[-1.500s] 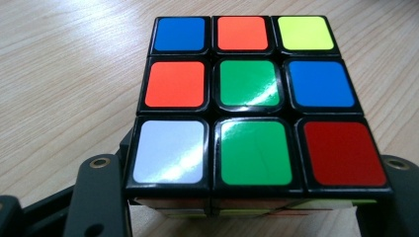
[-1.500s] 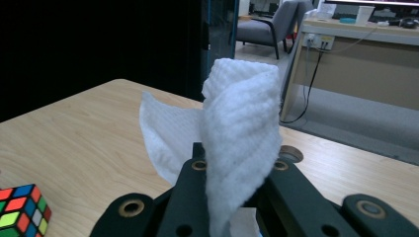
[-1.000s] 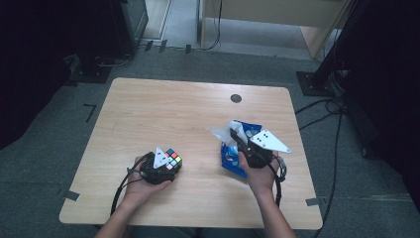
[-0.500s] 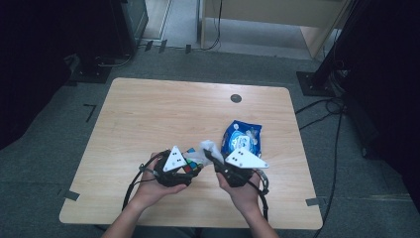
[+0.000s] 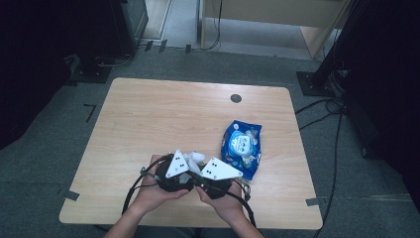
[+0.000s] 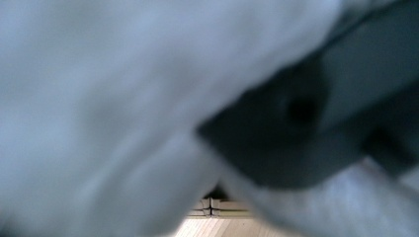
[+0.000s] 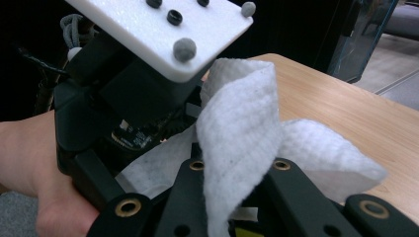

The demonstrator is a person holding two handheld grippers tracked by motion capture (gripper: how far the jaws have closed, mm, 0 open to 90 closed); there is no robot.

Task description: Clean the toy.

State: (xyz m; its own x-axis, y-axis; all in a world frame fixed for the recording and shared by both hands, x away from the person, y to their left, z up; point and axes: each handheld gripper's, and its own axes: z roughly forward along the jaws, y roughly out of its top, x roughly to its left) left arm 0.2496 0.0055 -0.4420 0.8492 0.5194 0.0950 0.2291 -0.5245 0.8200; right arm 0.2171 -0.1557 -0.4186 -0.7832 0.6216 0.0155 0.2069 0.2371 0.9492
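Both tools meet above the near edge of the table (image 5: 148, 114). The right tool (image 7: 237, 197) is pressed together on a white wet wipe (image 7: 242, 148), pinching it upright between its jaws. The left tool (image 5: 184, 174), just beside it, is clamped shut on a puzzle cube, mostly hidden here. The blue wipe packet (image 5: 241, 148) lies nearby. Judged progress: wipe drawn out; wiping the cube remains.

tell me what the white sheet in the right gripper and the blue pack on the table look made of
White sheet: likely nonwoven wipe cloth or paper, matte, with a fine embossed weave and soft folds. Blue pack: probably thin plastic film, glossy, with highlights on a crinkled printed face. Table: pale wood-grain top, maybe laminate.
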